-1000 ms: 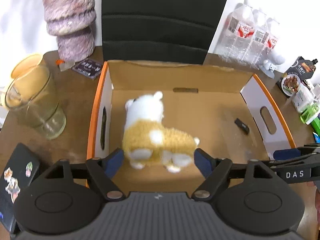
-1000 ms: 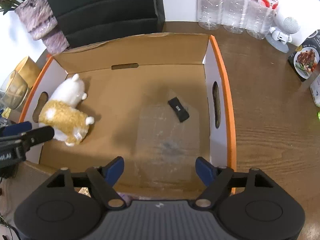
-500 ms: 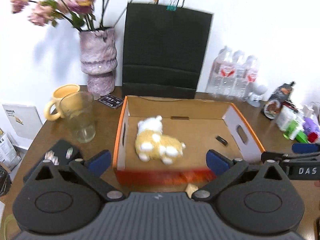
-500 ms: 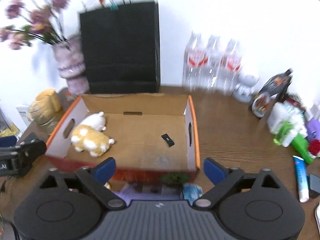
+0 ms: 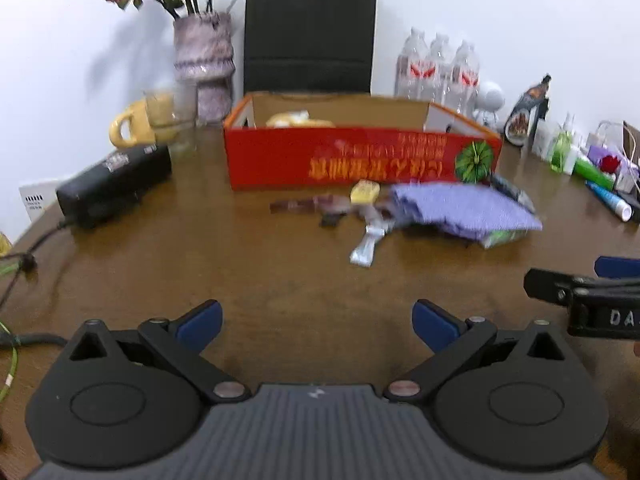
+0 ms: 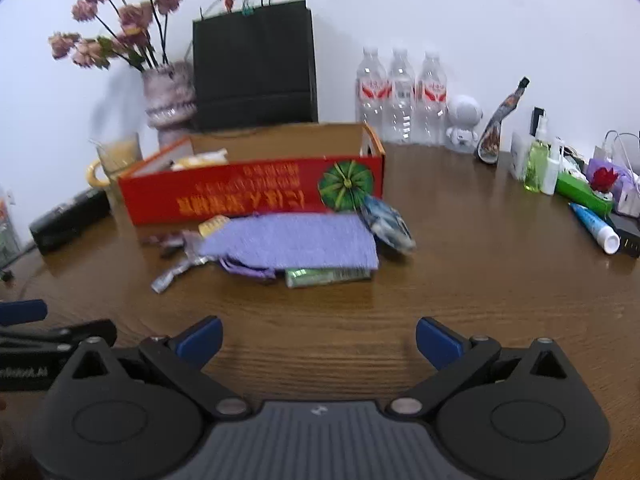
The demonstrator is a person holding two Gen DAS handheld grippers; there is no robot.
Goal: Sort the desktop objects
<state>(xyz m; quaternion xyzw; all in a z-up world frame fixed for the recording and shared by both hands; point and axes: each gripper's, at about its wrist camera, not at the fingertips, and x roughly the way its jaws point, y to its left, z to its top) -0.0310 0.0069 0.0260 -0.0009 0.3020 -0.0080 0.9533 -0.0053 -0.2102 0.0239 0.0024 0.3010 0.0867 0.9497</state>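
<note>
A red cardboard box (image 5: 360, 158) (image 6: 256, 194) stands mid-table; the top of a plush toy (image 5: 298, 119) (image 6: 200, 158) shows over its rim. In front of it lie a purple cloth (image 5: 464, 208) (image 6: 292, 242), a silver wrapper (image 5: 368, 244) (image 6: 176, 272), a yellow packet (image 5: 365, 191), a green pack (image 6: 328, 275) and a blue packet (image 6: 386, 222). My left gripper (image 5: 318, 322) and right gripper (image 6: 318, 340) are open and empty, low over the bare table well short of these items.
A black power brick (image 5: 114, 184) with cable, yellow mug (image 5: 132, 128) and glass (image 6: 118, 154) sit left. A vase (image 5: 204, 64), black bag (image 5: 310, 32) and water bottles (image 6: 400, 96) stand behind. Bottles, a tube (image 6: 592, 226) and clutter fill the right edge.
Both grippers pulled back and down from over the box to low above the table's near side. The plush toy stays in the box. Both grippers stay open.
</note>
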